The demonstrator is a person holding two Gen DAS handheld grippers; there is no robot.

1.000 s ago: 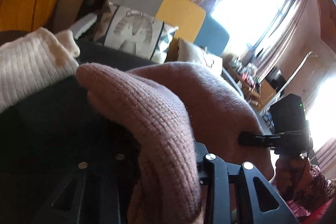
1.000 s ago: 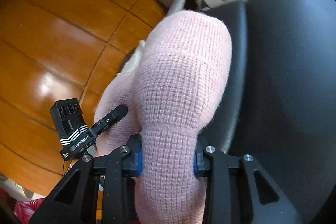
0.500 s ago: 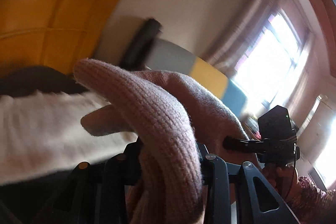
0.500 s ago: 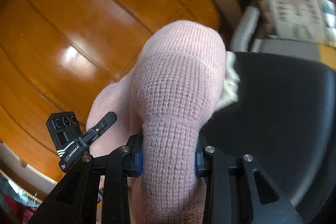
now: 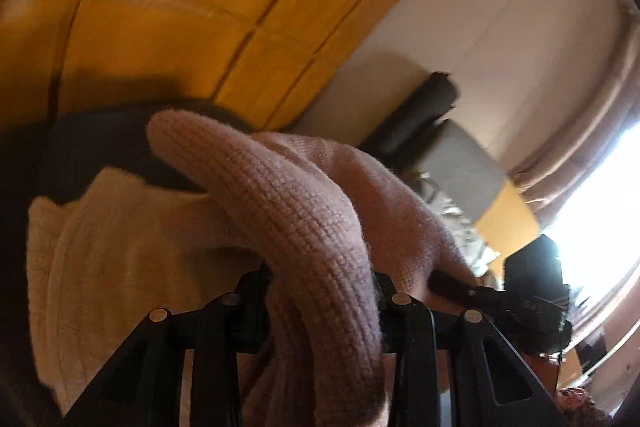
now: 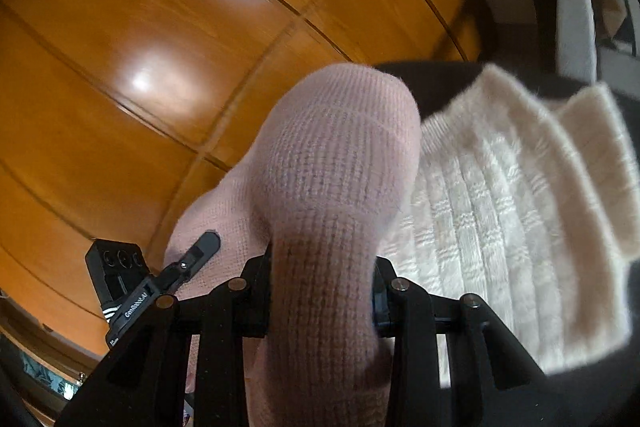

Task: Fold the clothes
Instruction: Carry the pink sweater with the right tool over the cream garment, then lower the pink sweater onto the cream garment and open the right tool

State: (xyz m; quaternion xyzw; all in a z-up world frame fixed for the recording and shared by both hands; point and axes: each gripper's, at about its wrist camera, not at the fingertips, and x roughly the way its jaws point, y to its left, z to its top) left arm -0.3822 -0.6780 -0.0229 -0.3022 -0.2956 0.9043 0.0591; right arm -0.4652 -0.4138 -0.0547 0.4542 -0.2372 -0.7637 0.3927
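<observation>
- The left wrist view looks along the left gripper [image 5: 320, 291]; its 2 black jaws are closed on a thick fold of a pink knitted garment [image 5: 304, 211], which fills the gap between them and bulges forward in a rounded hump.
- Beyond that fold, to the left and lower in this view, lies a cream knitted garment [image 5: 120, 251] on a black padded surface [image 5: 80, 143].
- At the right of the same view, part of the right gripper shows as a black bar and a boxy black body, pressed against the pink knit.
- In the far background are an orange wood-panelled wall [image 5: 168, 11], a pale wall [image 5: 500, 27], a curtain [image 5: 580, 147] and a bright window [image 5: 600, 211]. The view is blurred.
- The right wrist view looks along the right gripper [image 6: 320, 291]; its 2 jaws are also clamped on a thick roll of the same pink knitted garment [image 6: 332, 171], which rises between them.
- To the left in this view, the left gripper [image 6: 192, 263] appears as a black finger against the pink knit, with a black box behind it.
- To the right, the cream knitted garment [image 6: 500, 211], ribbed with a raised pattern, lies flat on the black padded surface [image 6: 436, 83], just beside the pink roll.
- The pink garment hangs stretched between the 2 grippers, held above the cream garment.
</observation>
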